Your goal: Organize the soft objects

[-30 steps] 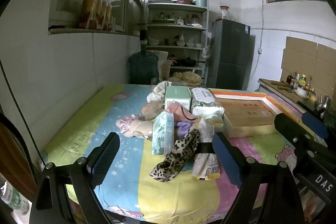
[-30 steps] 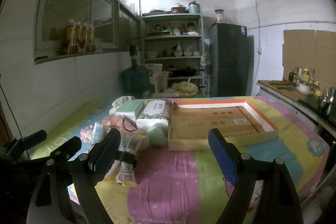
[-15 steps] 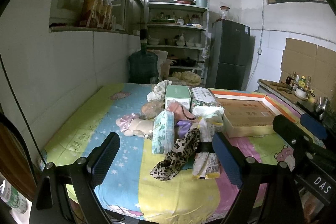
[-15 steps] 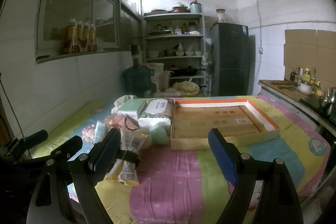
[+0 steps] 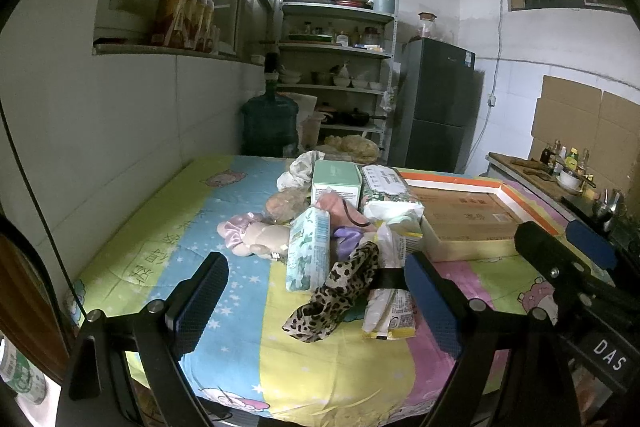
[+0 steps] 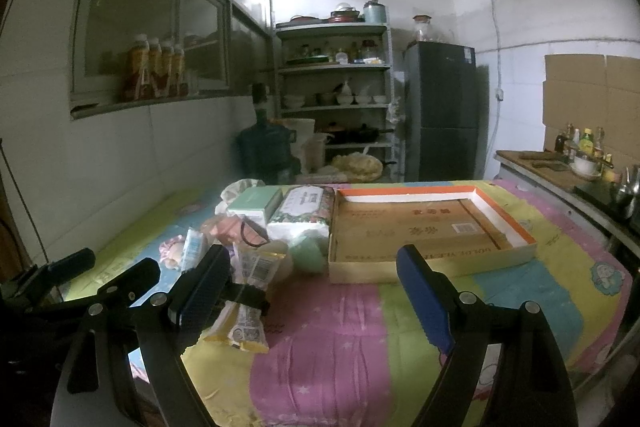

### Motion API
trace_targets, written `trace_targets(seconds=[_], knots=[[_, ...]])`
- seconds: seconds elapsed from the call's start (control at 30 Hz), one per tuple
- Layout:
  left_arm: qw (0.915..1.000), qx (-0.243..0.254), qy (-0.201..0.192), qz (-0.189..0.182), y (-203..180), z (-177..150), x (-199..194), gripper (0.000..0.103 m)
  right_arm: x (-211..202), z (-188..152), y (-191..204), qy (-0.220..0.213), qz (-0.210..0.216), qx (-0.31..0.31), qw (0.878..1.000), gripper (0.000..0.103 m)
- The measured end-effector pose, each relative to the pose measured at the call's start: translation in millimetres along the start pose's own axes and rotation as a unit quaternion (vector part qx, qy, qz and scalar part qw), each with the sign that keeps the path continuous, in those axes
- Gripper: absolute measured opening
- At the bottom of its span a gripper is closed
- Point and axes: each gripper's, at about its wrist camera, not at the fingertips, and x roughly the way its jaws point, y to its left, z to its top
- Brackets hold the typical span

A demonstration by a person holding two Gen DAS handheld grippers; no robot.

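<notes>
A counter (image 5: 168, 227) covered with a pastel striped cartoon cloth is filling a white-tiled kitchen, with a metal shelf rack (image 5: 336, 75), a dark fridge (image 5: 436, 107) and one big water jug (image 5: 270, 123) standing behind it. One shallow cardboard box (image 6: 424, 227) with an orange-edged rim is lying flat on the cloth. Just left of it a heap of soft things is sitting: one leopard-print cloth (image 5: 340, 291), one upright tissue pack (image 5: 308, 247), one larger floral tissue pack (image 6: 304, 207), one green carton (image 5: 336, 183), one yellow-edged snack bag (image 6: 244, 307) and one pink plush toy (image 5: 252, 235). The left tool (image 5: 316, 307) is hovering spread wide before the heap, gripping nothing. The right tool (image 6: 312, 291) is likewise gaping, empty, near the box.
</notes>
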Motion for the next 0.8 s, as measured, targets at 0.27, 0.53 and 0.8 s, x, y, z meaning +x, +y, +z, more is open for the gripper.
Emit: trace_targets(seconds=[0.27, 0.53, 0.8], knots=[[1.0, 0.0, 0.0, 0.002, 0.3, 1.1, -0.7, 0.09, 0.1, 0.0, -0.2, 0.0, 0.002, 0.0, 1.0, 0.086], [1.0, -0.001, 0.002, 0.001, 2.3, 1.3, -0.7, 0.09, 0.5, -0.6, 0.3, 0.001, 0.003, 0.001, 1.0, 0.086], [1.0, -0.001, 0.003, 0.001, 2.9, 0.4, -0.6, 0.09, 1.2, -4.2, 4.3, 0.004, 0.006, 0.001, 1.0, 0.086]])
